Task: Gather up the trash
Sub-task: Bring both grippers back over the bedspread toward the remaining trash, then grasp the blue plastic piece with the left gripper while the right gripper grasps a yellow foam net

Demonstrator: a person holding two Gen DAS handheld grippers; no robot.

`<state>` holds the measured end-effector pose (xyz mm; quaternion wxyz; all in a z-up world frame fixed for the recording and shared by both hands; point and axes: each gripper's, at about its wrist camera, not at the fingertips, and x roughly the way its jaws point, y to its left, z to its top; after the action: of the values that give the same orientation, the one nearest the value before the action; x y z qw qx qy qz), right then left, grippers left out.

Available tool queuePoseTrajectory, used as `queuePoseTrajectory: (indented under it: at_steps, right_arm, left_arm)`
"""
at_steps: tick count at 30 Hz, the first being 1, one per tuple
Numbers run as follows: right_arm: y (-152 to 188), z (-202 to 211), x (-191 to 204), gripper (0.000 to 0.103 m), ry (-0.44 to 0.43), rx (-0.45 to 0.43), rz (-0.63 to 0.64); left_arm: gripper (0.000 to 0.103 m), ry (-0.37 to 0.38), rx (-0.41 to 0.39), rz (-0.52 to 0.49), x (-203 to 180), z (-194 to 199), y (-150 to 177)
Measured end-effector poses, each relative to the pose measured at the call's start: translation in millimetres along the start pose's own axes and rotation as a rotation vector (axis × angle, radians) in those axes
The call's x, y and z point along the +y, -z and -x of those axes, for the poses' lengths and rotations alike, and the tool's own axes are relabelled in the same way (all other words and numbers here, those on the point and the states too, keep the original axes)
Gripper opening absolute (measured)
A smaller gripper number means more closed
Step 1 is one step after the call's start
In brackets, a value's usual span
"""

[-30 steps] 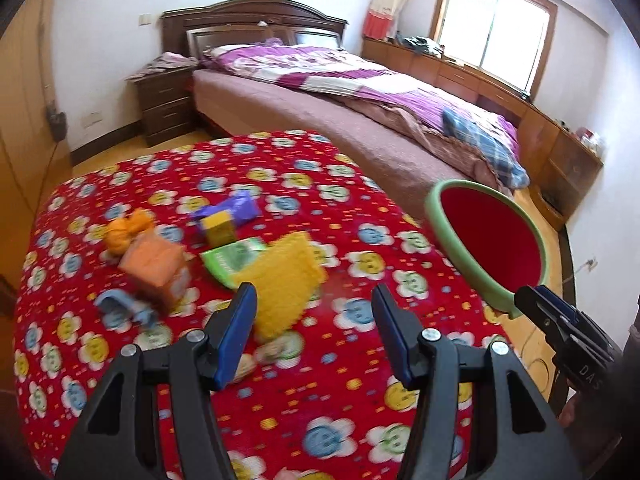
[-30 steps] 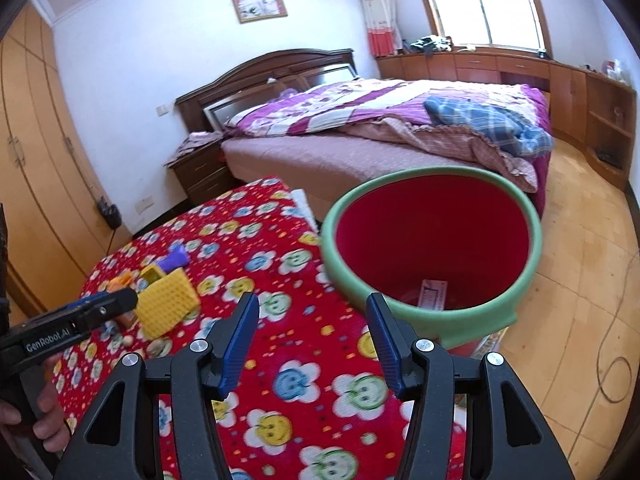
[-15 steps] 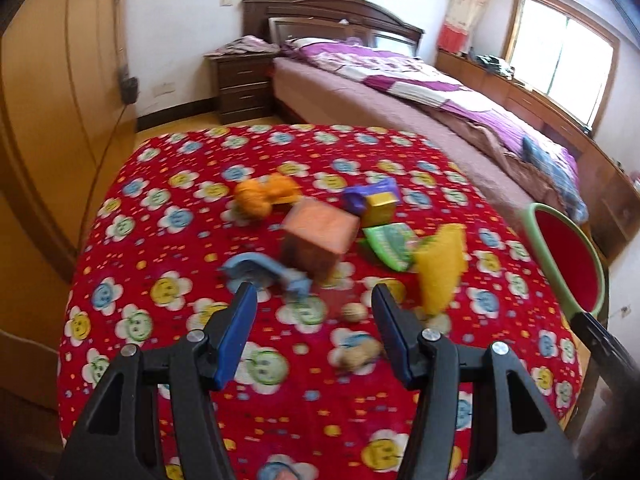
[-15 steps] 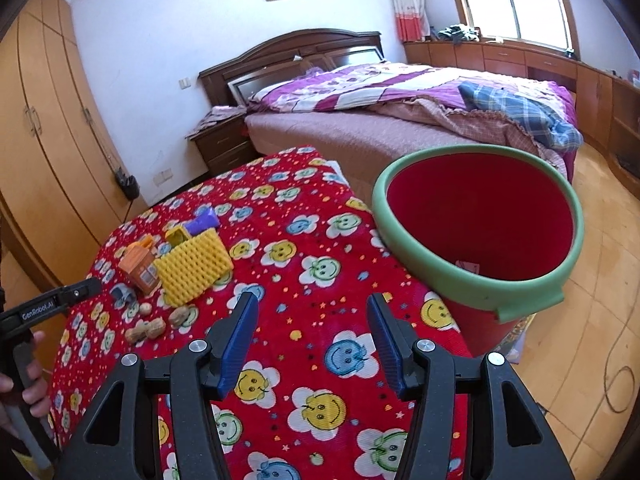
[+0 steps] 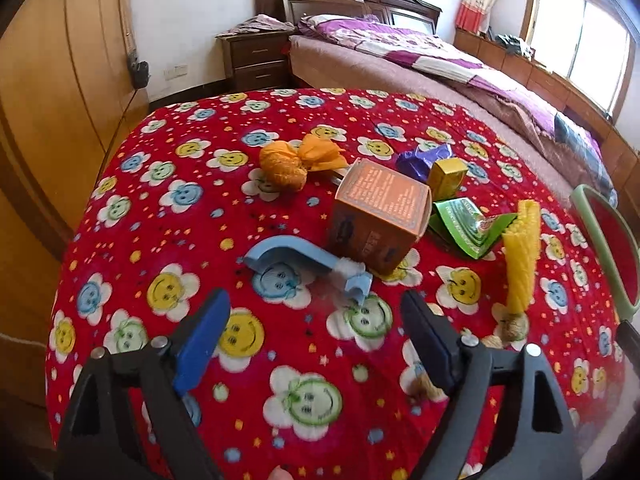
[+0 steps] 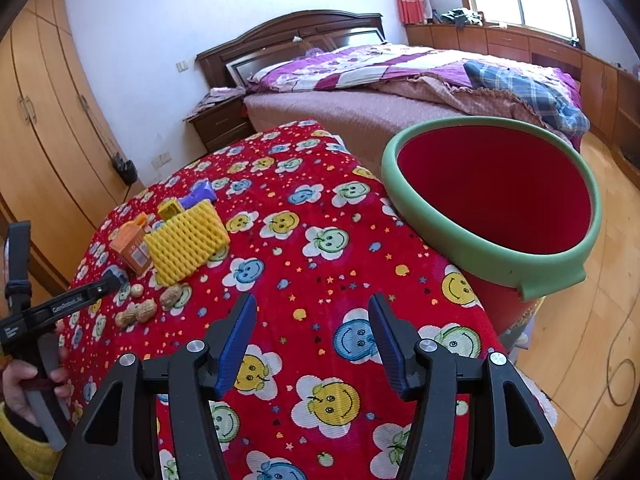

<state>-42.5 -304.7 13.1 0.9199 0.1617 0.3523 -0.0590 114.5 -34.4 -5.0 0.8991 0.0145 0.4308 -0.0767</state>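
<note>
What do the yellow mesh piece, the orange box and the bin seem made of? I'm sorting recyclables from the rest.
Yellow mesh piece: probably soft foam netting, matte, judging by its open woven cells. Orange box: looks like printed cardboard, with crisp folded edges and a slight sheen. Bin: likely moulded plastic, with smooth red walls and a thick green rim.

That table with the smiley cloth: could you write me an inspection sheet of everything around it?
Surface: table under red smiley-flower cloth.
Job's things: orange box, blue curved piece, orange netting, yellow foam net, green wrapper, purple wrapper, small yellow box, peanuts; red bin, green-rimmed, beside the table.
Clutter: nothing seen.
Grippers: left tool open, empty, near the blue piece; right tool open, empty.
Cables: cord on floor.
Surroundings: bed, nightstand, wardrobe.
</note>
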Motion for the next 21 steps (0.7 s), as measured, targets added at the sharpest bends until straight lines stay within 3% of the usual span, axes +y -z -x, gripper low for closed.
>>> queuePoseTrajectory:
  at_steps: [8,11,14,21]
  right_arm:
    - [1.2,-5.8,-0.9,0.060,0.010,0.020,-0.007]
    - [1.9,-8.6,-0.1,0.060,0.009,0.028,-0.006]
    - [1.4,-11.0,1.8,0.060,0.008,0.037,-0.001]
    - [-10.2,-14.2,19.1,0.060,-0.009,0.030,0.054]
  left_arm:
    - [0.086,-0.076,0.022,-0.041,0.7,-26.1,-14.2]
    - [0.085,-0.047,0.044,0.006,7.2,-30.8,-15.6]
    - [0.079,-0.036,0.042,0.023,8.4,-29.9,-16.7]
    - [0.076,0.020,-0.009,0.018,5.5,-12.0,-11.6]
